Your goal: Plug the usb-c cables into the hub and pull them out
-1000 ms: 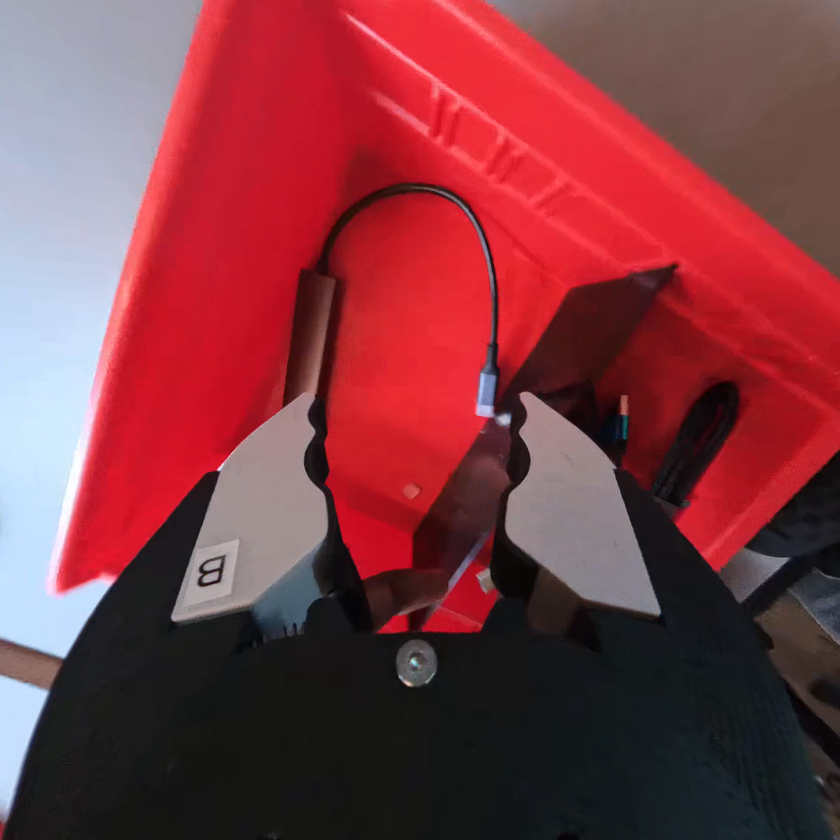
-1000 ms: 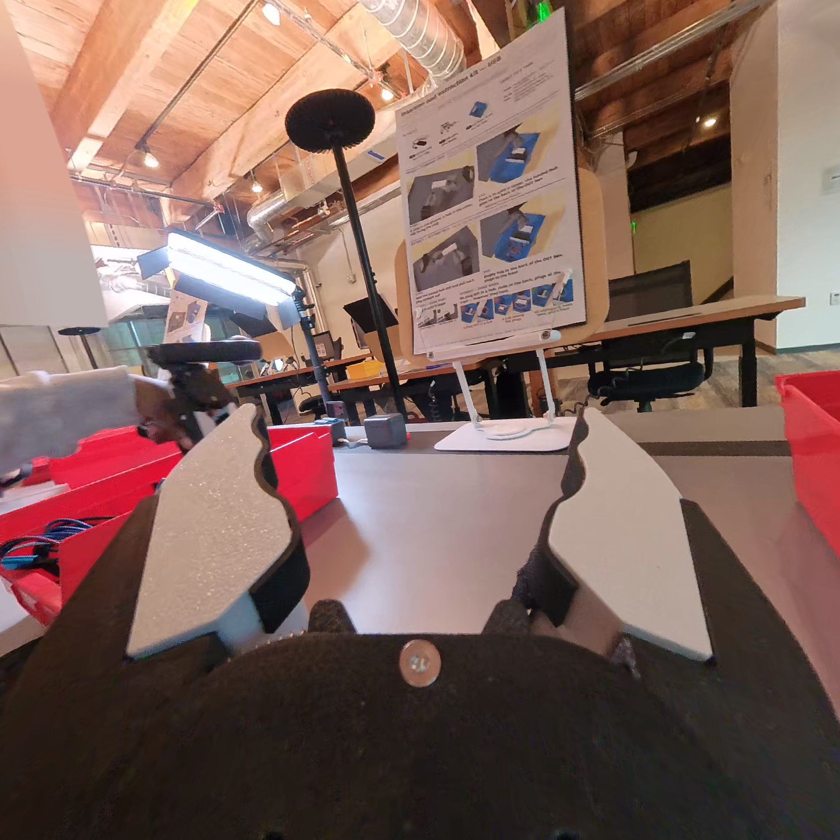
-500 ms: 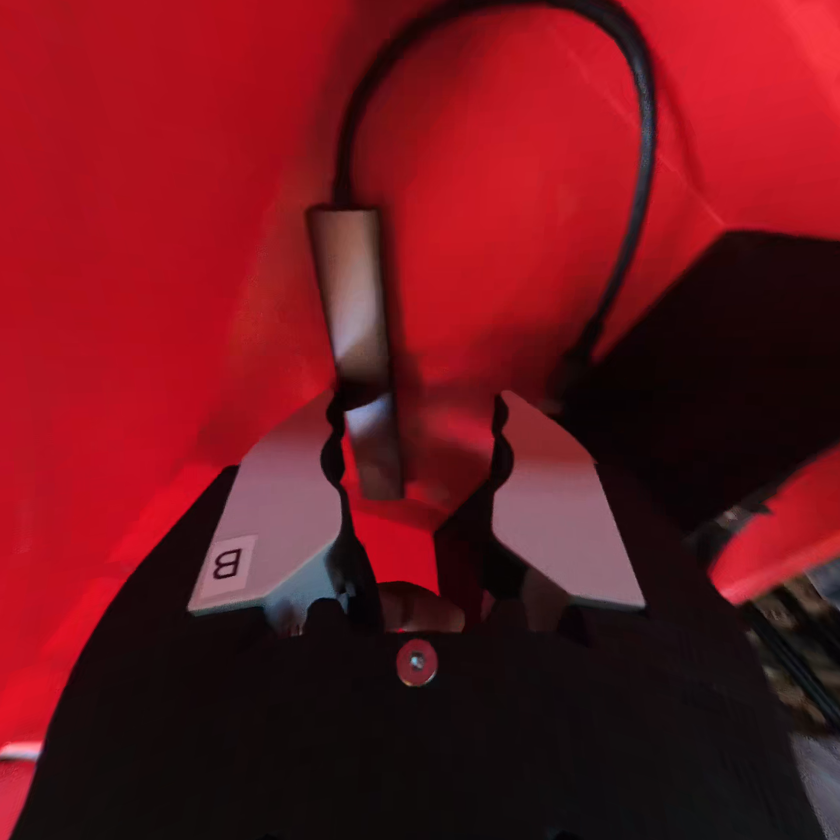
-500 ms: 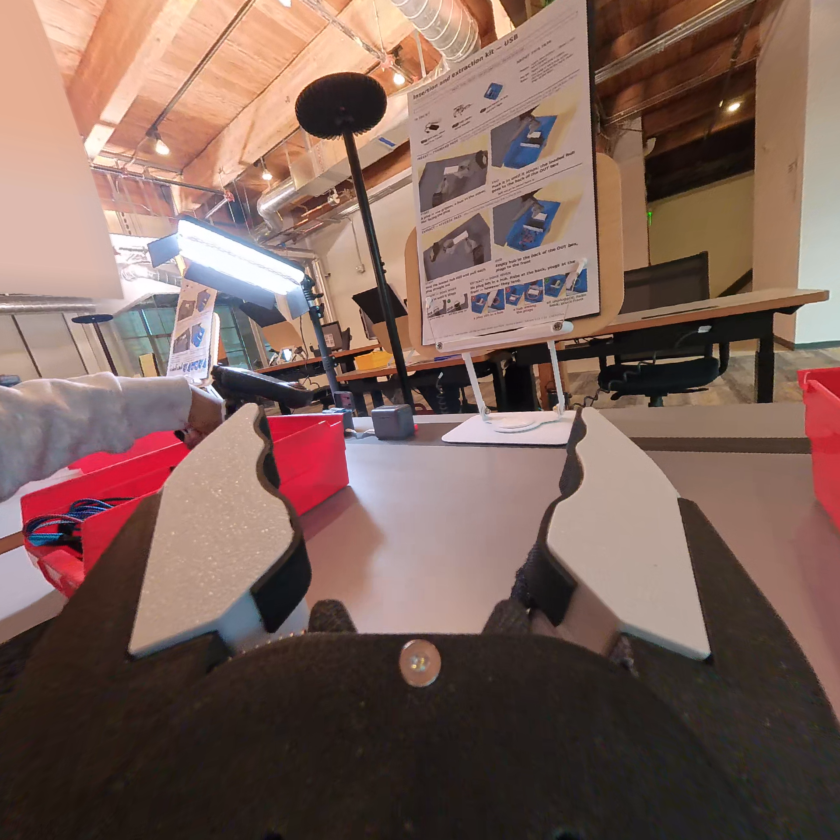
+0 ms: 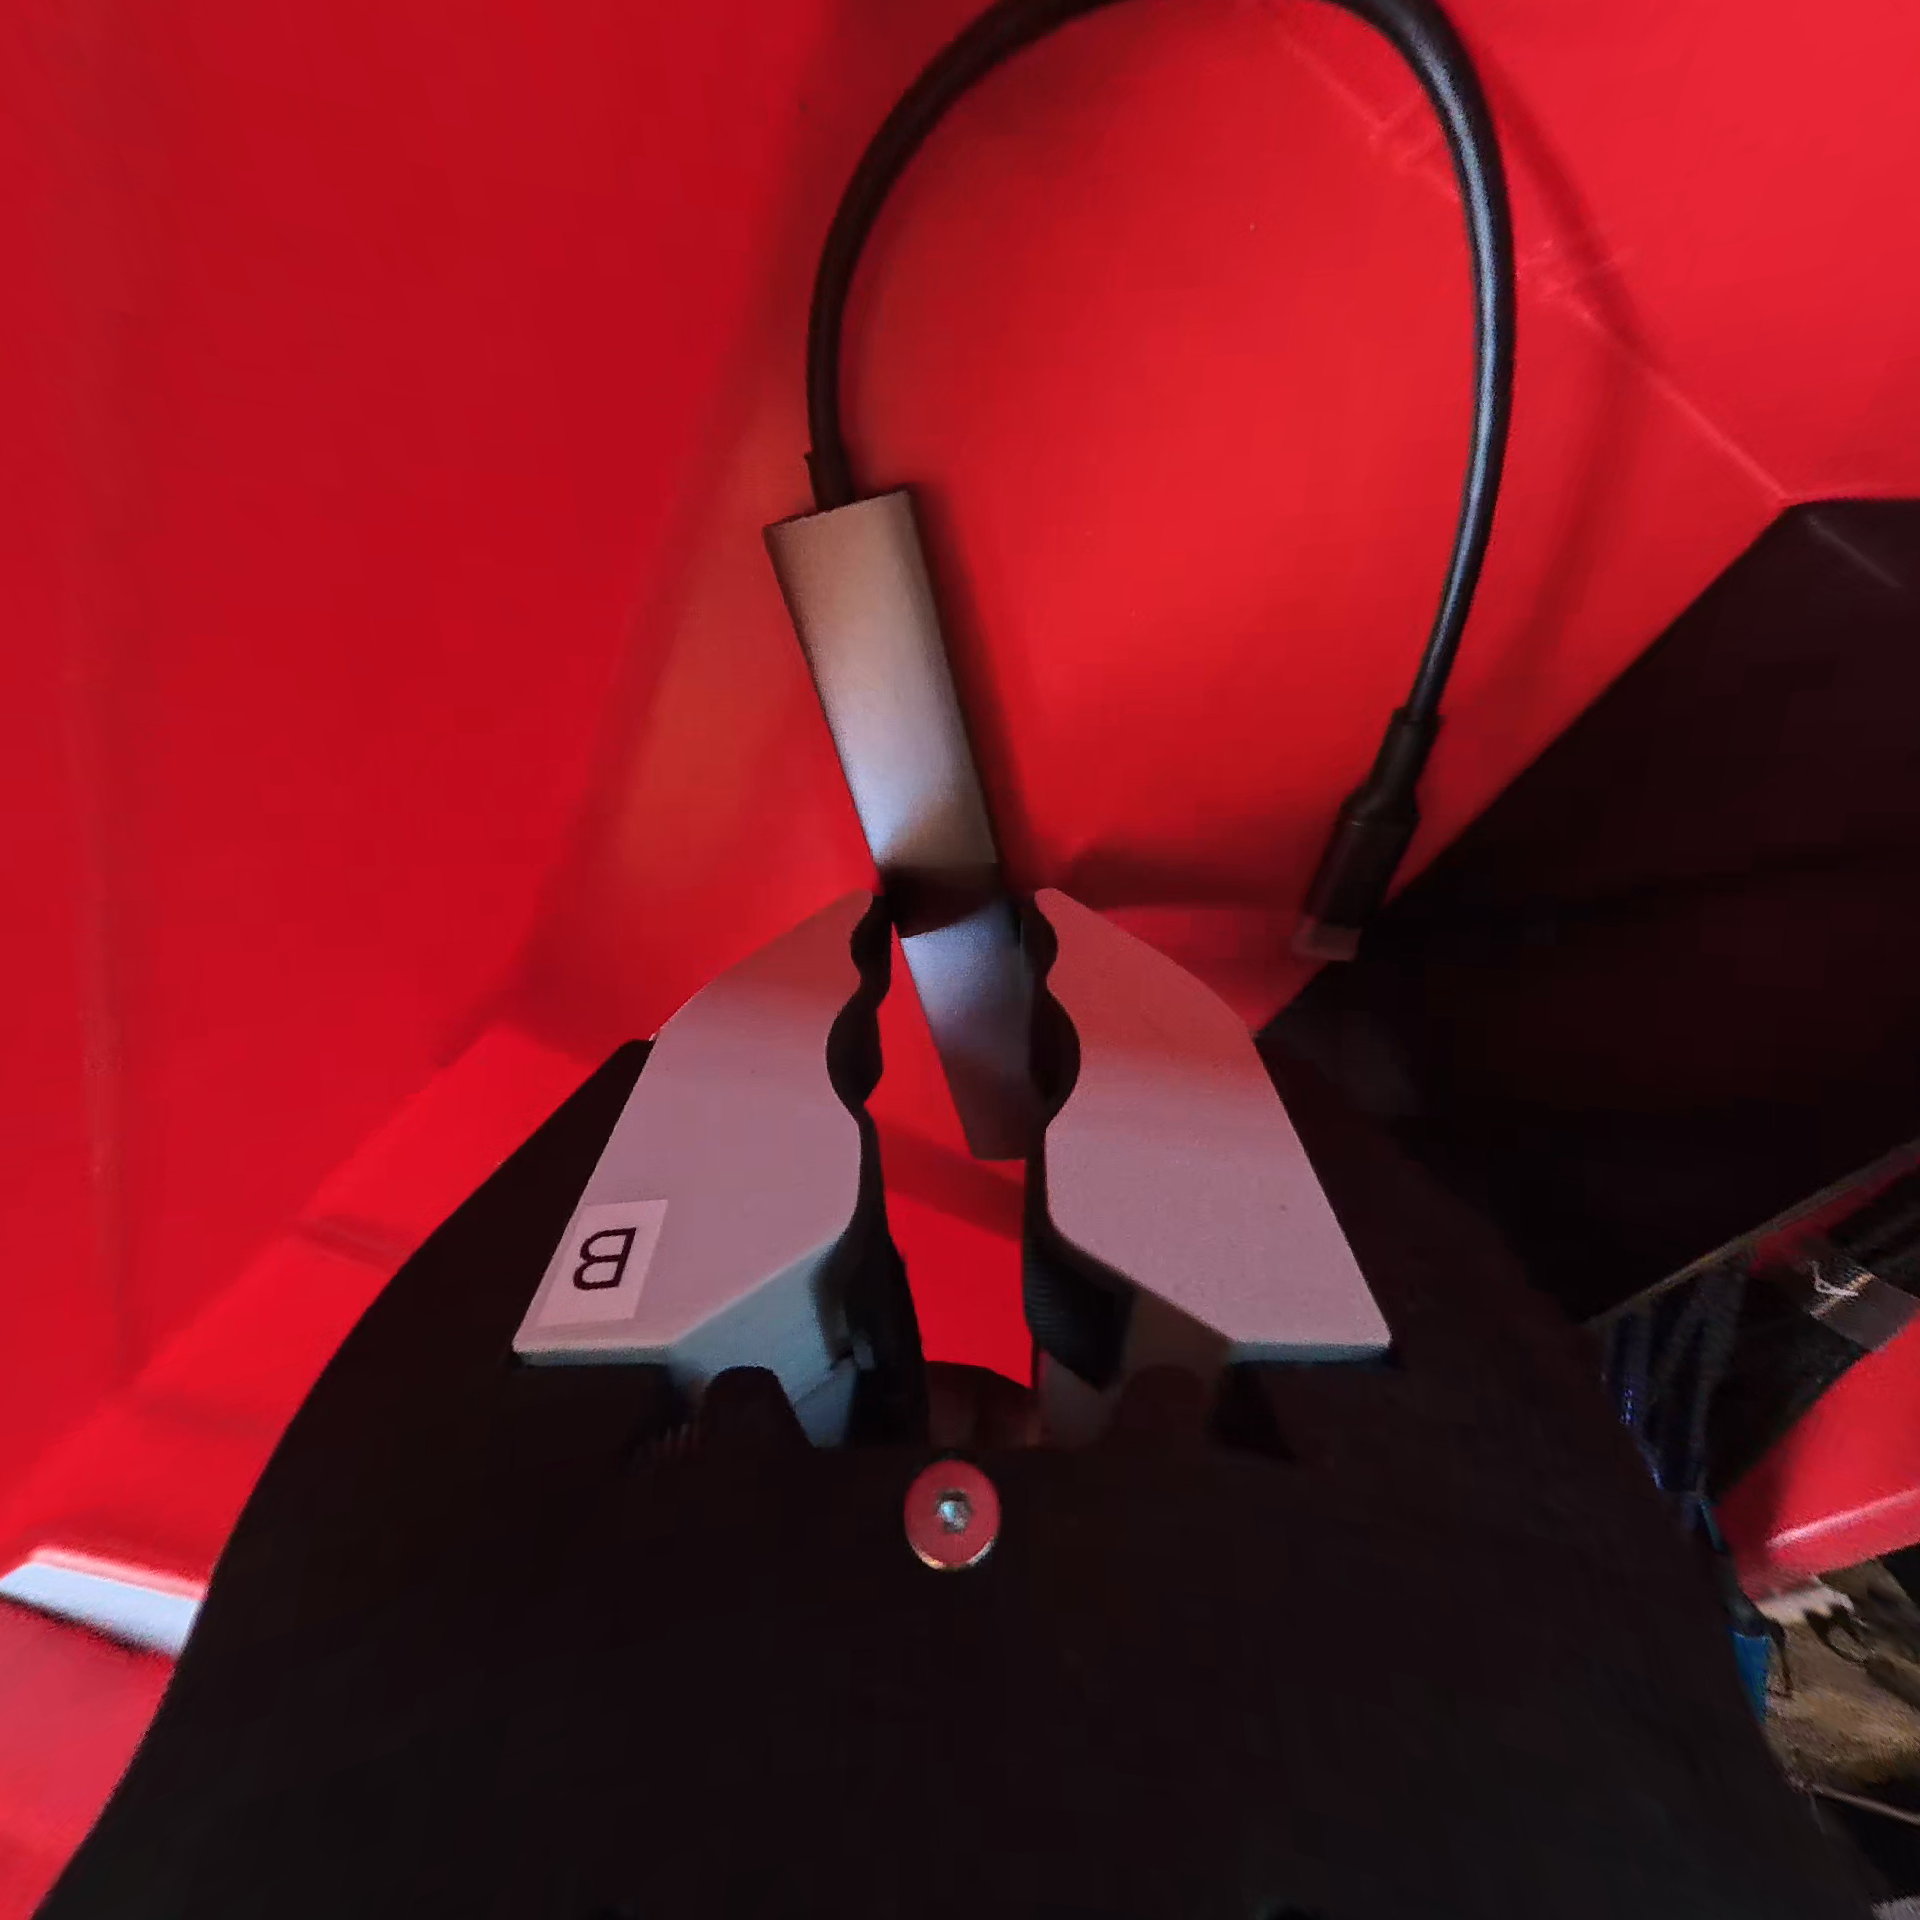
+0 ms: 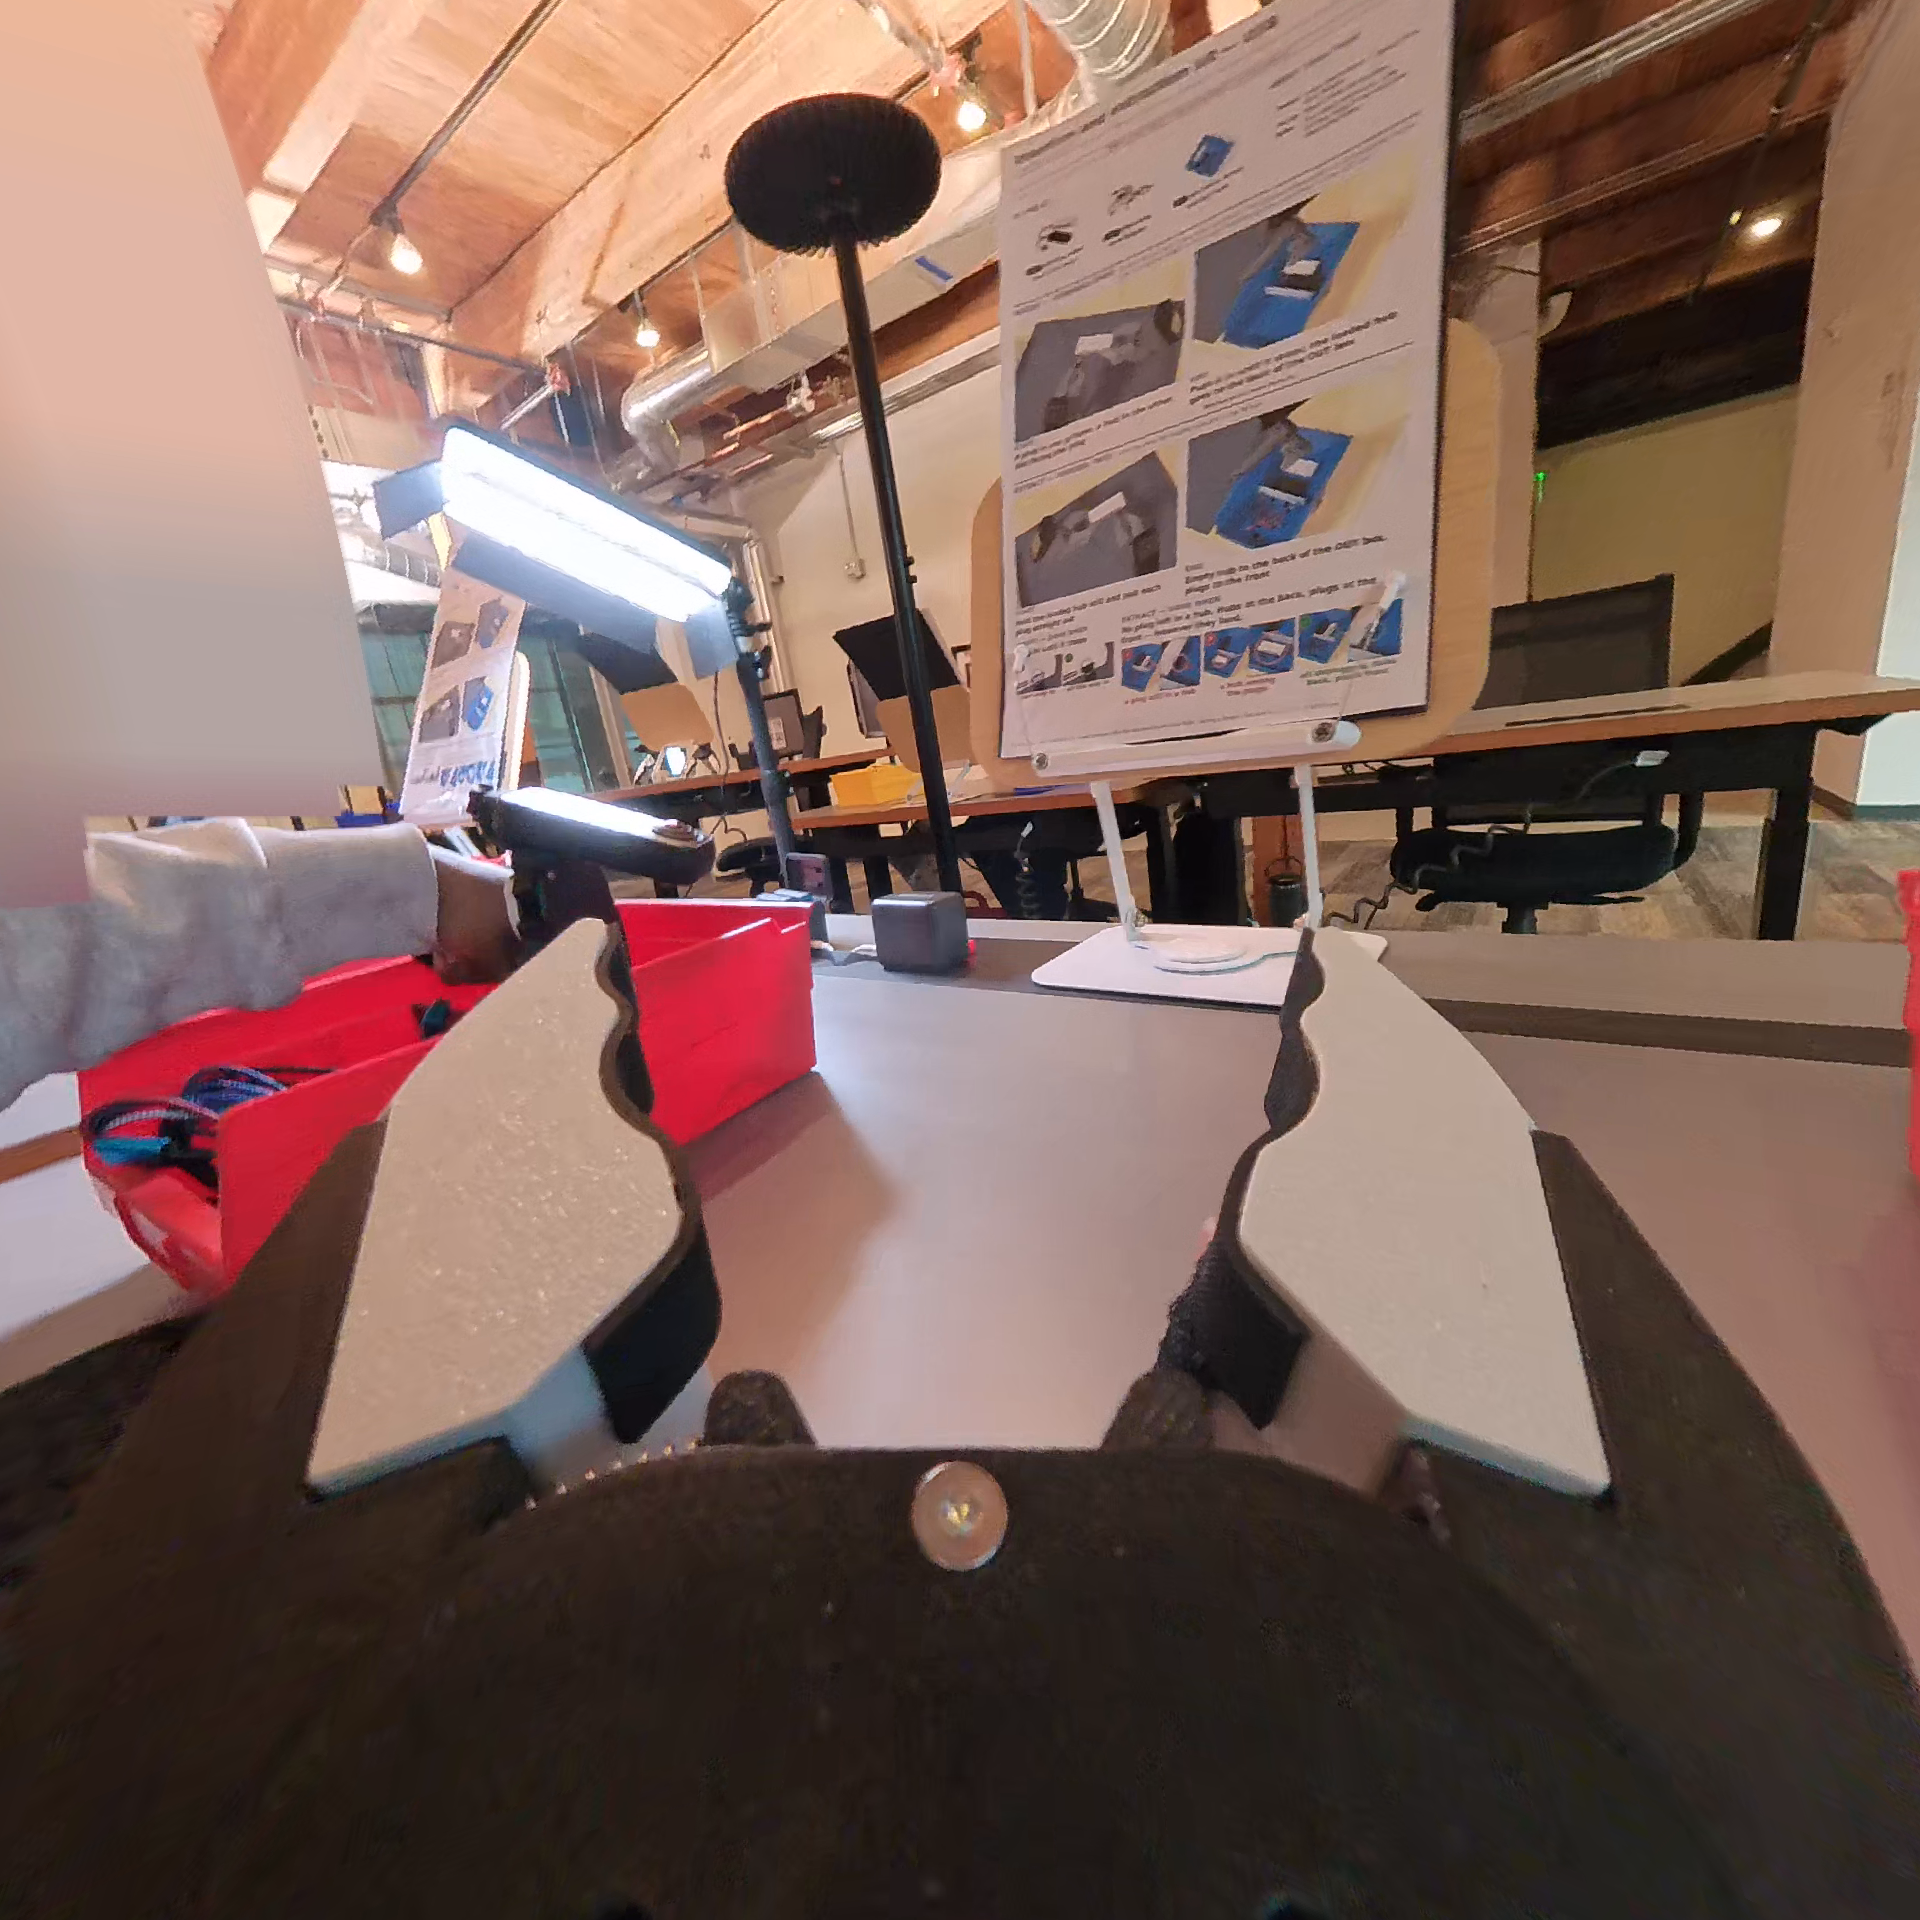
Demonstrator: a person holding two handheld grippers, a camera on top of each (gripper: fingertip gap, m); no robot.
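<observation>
In the left wrist view, a slim grey hub (image 5: 883,686) lies inside a red bin (image 5: 312,520). Its black cable (image 5: 1475,312) loops overhead and ends in a free USB-C plug (image 5: 1361,842) beside a black divider (image 5: 1683,831). My left gripper (image 5: 958,909) is shut on the near end of the hub. In the right wrist view, my right gripper (image 6: 956,935) is open and empty above the grey table (image 6: 987,1143). The red bin (image 6: 727,997) stands to its left, with a sleeved hand (image 6: 260,914) reaching into it. Blue braided cables (image 6: 177,1112) lie in the bin's near compartment.
At the back of the table stand a grey cube (image 6: 920,930), a black pole (image 6: 894,540) and a white stand with an instruction poster (image 6: 1216,416). Another red bin's edge (image 6: 1910,1039) shows at the far right. Dark cables (image 5: 1714,1382) lie beyond the divider. Left tips to right tips: about 45 centimeters.
My left gripper went down into the red bin, centred on the hub and closed on its near end. My right gripper stayed open and shifted only slightly.
</observation>
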